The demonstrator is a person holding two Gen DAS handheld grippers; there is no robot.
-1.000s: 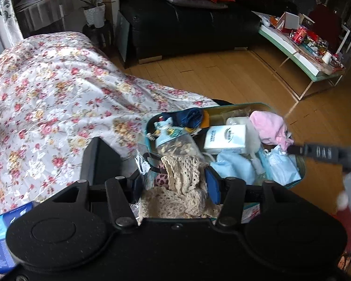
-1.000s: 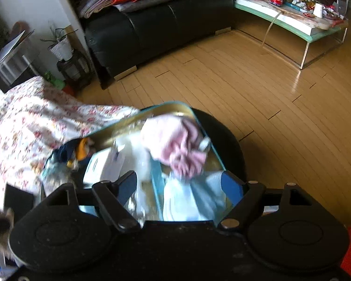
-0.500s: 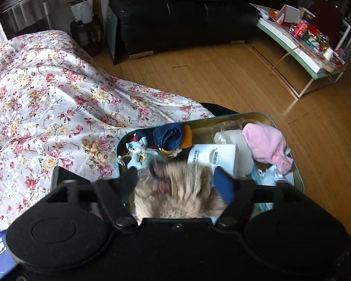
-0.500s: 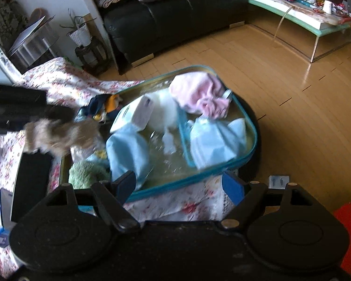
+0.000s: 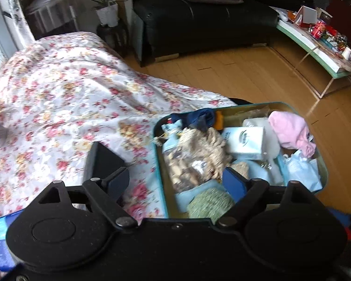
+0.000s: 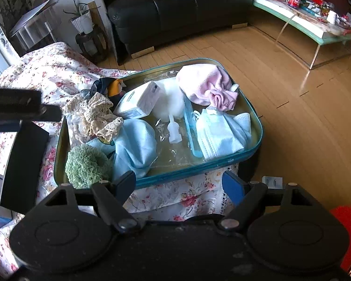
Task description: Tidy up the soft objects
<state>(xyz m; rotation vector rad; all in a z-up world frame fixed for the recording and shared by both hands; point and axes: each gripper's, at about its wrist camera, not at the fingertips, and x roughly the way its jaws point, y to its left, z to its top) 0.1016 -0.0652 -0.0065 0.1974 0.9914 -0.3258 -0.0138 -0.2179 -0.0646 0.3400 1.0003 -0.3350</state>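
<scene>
Cream lace (image 5: 206, 145) lies in the tray (image 5: 160, 161), let go by the left gripper (image 5: 175, 182).

Left wrist view: its jaws are opening with nothing pressed between them; the lace rests on a clear bag at the tray's left end, beside a tissue pack (image 5: 244, 141), a pink cloth (image 5: 289, 130) and a green scrunchie (image 5: 210, 202). This looks like a drop-off just finishing, and the next move calls for finding another loose soft thing on the floral sheet (image 5: 65, 98). Right wrist view: the right gripper (image 6: 179, 186) hangs wide and empty over the tray's near rim, masks (image 6: 220, 131) ahead of it. Wooden floor (image 6: 304, 107), a black sofa (image 6: 175, 7) and a cluttered low table (image 6: 299, 21) lie beyond.
</scene>
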